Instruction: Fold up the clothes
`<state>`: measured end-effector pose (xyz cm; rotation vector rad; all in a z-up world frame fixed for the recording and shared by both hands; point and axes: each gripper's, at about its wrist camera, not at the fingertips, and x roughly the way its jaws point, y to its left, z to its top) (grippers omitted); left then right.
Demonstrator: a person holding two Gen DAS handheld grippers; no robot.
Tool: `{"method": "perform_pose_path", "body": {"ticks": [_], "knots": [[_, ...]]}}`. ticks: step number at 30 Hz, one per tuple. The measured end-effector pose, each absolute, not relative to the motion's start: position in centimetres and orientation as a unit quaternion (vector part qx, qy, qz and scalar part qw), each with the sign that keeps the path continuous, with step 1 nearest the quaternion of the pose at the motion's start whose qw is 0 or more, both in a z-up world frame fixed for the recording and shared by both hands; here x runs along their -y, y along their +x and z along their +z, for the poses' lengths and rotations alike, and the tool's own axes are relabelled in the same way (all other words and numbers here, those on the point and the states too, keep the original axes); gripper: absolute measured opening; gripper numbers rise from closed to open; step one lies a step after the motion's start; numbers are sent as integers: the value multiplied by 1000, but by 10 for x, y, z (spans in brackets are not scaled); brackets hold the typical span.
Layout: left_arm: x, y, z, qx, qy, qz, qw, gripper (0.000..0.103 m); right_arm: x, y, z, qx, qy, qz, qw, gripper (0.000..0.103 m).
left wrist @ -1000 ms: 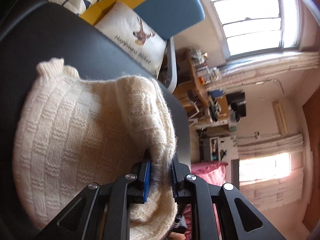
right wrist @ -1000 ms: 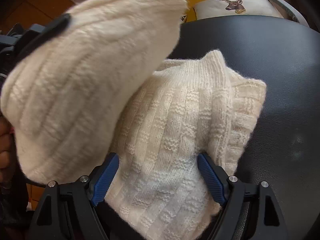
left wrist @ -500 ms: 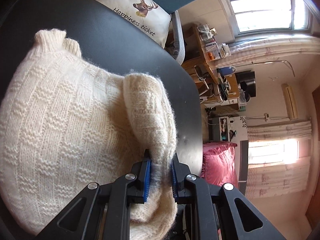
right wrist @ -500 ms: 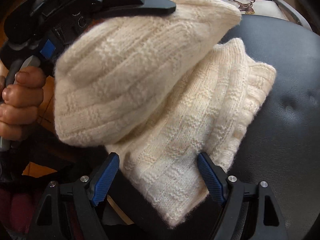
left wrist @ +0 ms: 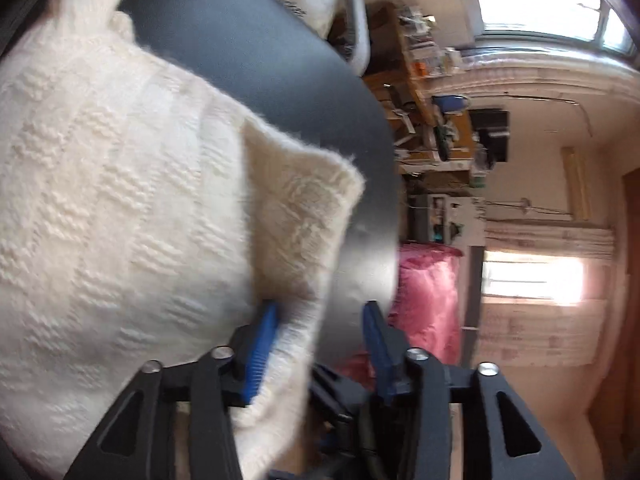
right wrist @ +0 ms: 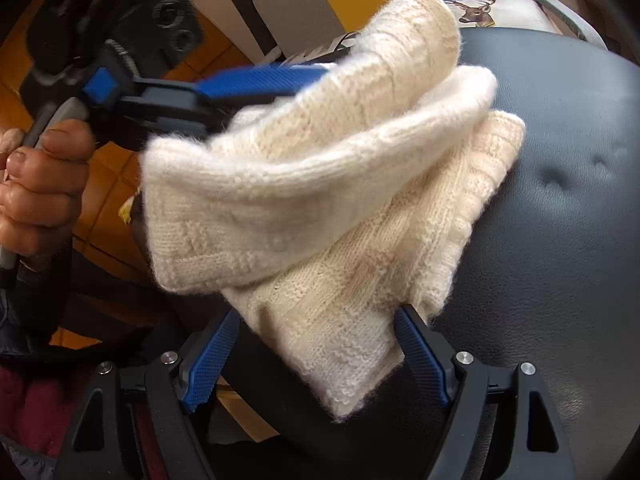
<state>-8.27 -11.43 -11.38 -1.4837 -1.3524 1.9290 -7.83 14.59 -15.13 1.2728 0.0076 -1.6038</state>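
A cream knitted sweater (left wrist: pixel 120 200) lies folded on a black padded seat (left wrist: pixel 280 60). My left gripper (left wrist: pixel 320 312) is at its folded right edge and its jaws are opening. The fold rests against the left pad only, and the other pad stands clear of it. In the right wrist view the same sweater (right wrist: pixel 340 240) shows a rolled-over top layer, with one blue left-gripper pad (right wrist: pixel 260 80) on top of it. My right gripper (right wrist: pixel 316 316) is open wide, and the sweater's near corner lies loose between its jaws. A hand (right wrist: pixel 40 184) holds the left gripper's handle.
The black seat (right wrist: pixel 560 200) extends right of the sweater. A deer-print cushion (right wrist: pixel 480 10) lies behind it. Beyond the seat's edge are a pink bedcover (left wrist: pixel 428 292) and a cluttered desk (left wrist: pixel 432 80). An orange tiled floor (right wrist: pixel 116 160) shows at the left.
The left gripper's jaws were pinched on the sweater fold and have now spread apart. The lifted layer has come down and forward over the sweater. The right gripper's jaws stay wide.
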Motion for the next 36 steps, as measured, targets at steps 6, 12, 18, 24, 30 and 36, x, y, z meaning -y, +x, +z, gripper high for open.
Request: {"method": "perform_pose_path", "body": {"ticks": [6,12,18,24,30,36], "knots": [[165,-44,-74,457,-472,728,196,54,-171,-71,-129,9,524,-691,497,83],[224,23,-67,297,-437,844,93,54,-175,-51,-61,0,465,-719,517,83],[207,83,-91,135,-420,891,109,54,-102,-79,-41,-37,482,-695,531,81],[154,101,-122,-8,-409,899,157,54,-67,-82,-44,-79,555,-649,514,54],[152,79,-141,-9,-412,895,171,53,-57,-67,-70,-172,581,-645,465,13],[138,82,-154,-130,-417,884,166,16,-102,-58,-65,-133,574,-676,443,11]]}}
